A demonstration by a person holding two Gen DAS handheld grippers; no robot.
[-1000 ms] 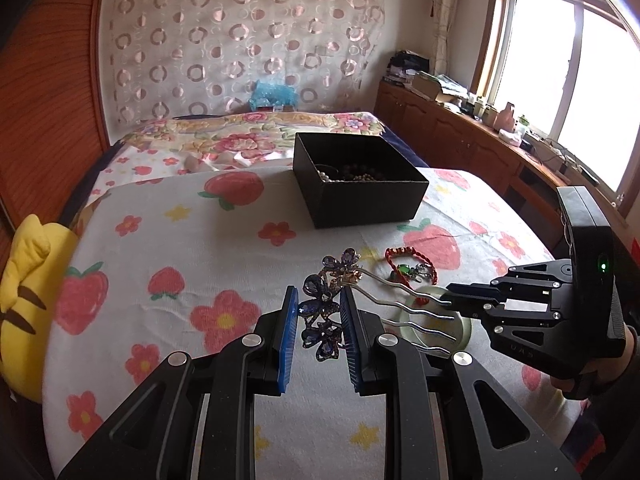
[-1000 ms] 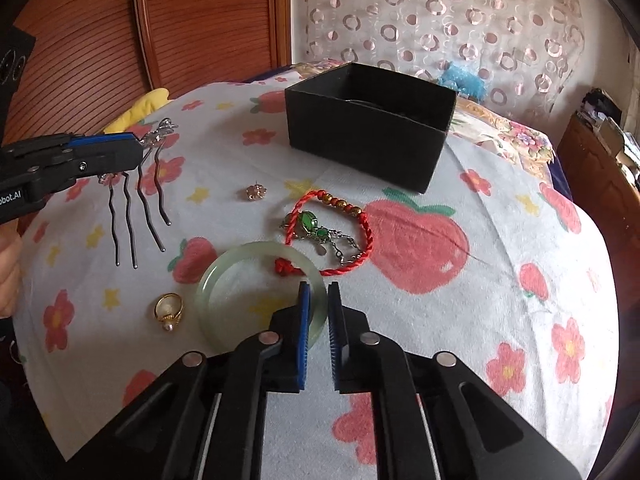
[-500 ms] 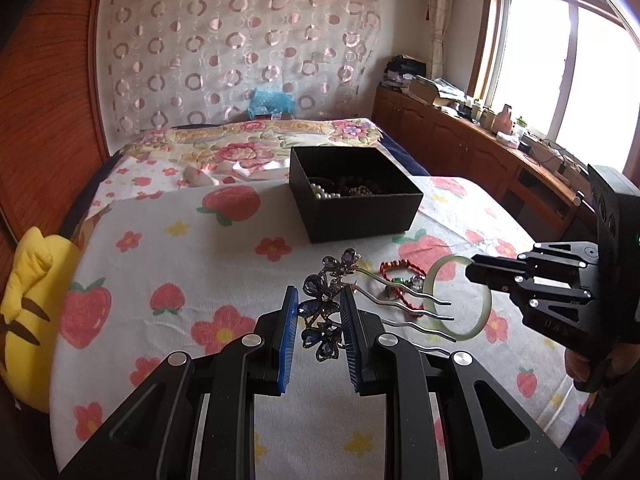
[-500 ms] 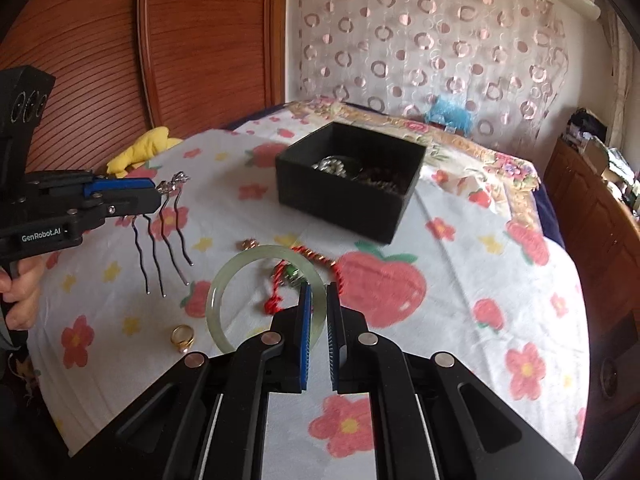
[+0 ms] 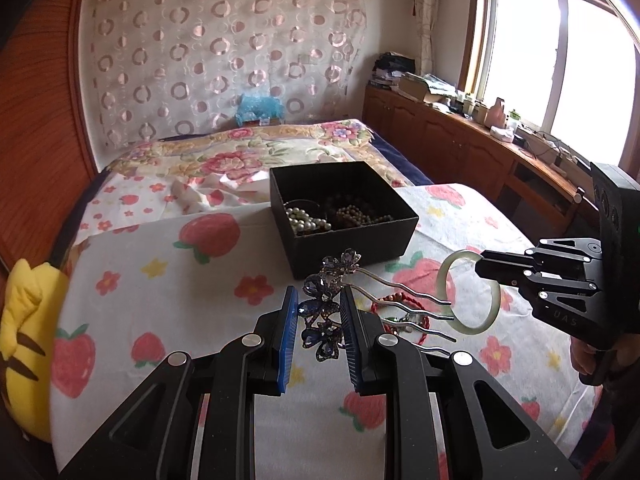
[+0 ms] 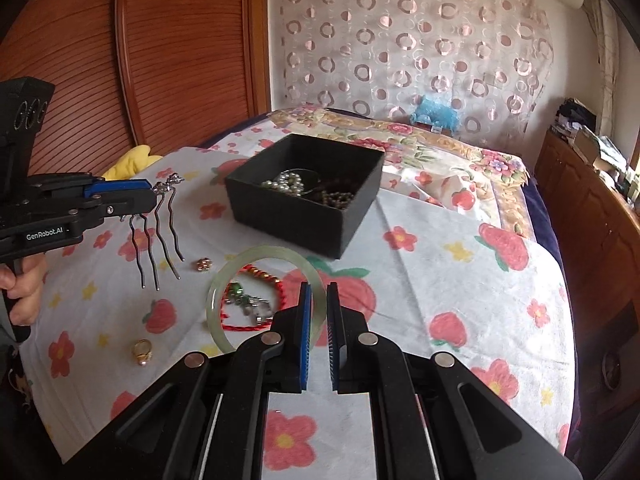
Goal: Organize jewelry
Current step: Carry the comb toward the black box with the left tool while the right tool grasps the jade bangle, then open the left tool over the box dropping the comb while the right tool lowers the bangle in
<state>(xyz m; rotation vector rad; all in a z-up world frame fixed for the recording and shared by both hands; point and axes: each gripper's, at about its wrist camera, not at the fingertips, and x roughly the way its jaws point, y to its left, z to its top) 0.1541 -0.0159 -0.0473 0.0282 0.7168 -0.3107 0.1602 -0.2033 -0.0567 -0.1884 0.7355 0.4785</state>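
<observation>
My left gripper [image 5: 319,322] is shut on a purple flower hair comb [image 5: 326,312], held above the cloth; the gripper also shows in the right wrist view [image 6: 150,196] with the comb's prongs [image 6: 154,240] hanging down. My right gripper [image 6: 316,316] is shut on a pale green jade bangle [image 6: 224,284], lifted off the cloth; the bangle also shows in the left wrist view [image 5: 490,308]. The open black box [image 5: 400,236] [image 6: 280,216] holds pearls and beads and stands beyond both grippers.
On the strawberry-print cloth [image 6: 440,264] lie a red cord bracelet with green stone [image 6: 244,304], a gold ring [image 6: 143,351] and a small flower earring [image 6: 203,265]. A yellow plush [image 5: 24,344] lies at the left edge. A wooden cabinet [image 5: 480,152] runs along the right.
My right gripper has lifted the jade bangle off the cloth and raised it. My left gripper has risen a little with the hair comb.
</observation>
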